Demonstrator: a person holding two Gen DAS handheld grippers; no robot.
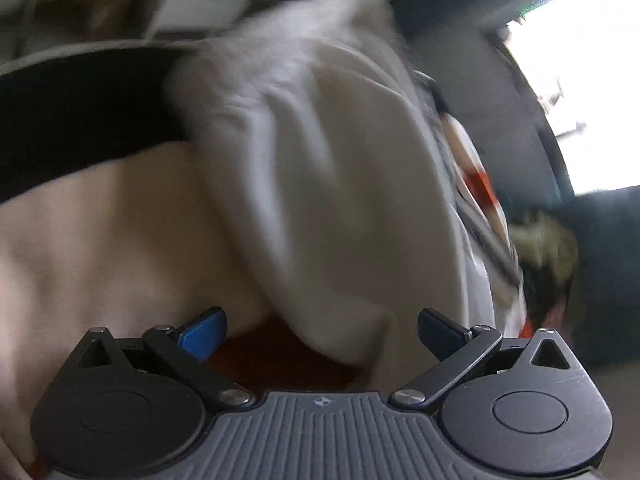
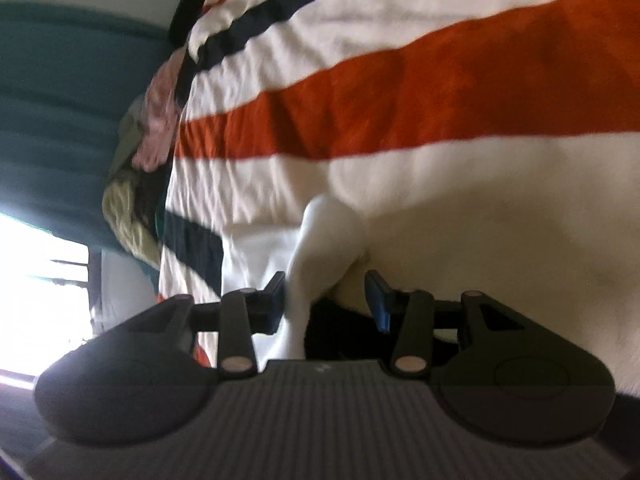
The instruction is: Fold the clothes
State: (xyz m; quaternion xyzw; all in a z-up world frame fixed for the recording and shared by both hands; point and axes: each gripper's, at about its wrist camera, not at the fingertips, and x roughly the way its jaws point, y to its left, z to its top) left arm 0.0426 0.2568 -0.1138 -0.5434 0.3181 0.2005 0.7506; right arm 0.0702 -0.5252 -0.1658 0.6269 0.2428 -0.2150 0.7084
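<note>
The left wrist view is blurred by motion. A white garment (image 1: 320, 160) hangs bunched in the middle of it, with its lower edge dipping between the fingers of my left gripper (image 1: 322, 332). That gripper is open wide, and neither blue pad (image 1: 204, 334) presses on the cloth. In the right wrist view a fold of the white garment (image 2: 320, 240) runs down between the fingers of my right gripper (image 2: 327, 300). The fold lies against the left finger (image 2: 276, 300), while the blue right pad (image 2: 378, 300) stands clear of it, so this gripper is open.
A white spread with orange and navy stripes (image 2: 400, 92) lies under the garment. A heap of other clothes, pink (image 2: 160, 120) and yellow-green (image 2: 128, 220), sits at its left edge. A bright window (image 2: 40, 280) is lower left, a teal surface (image 2: 60, 100) above it.
</note>
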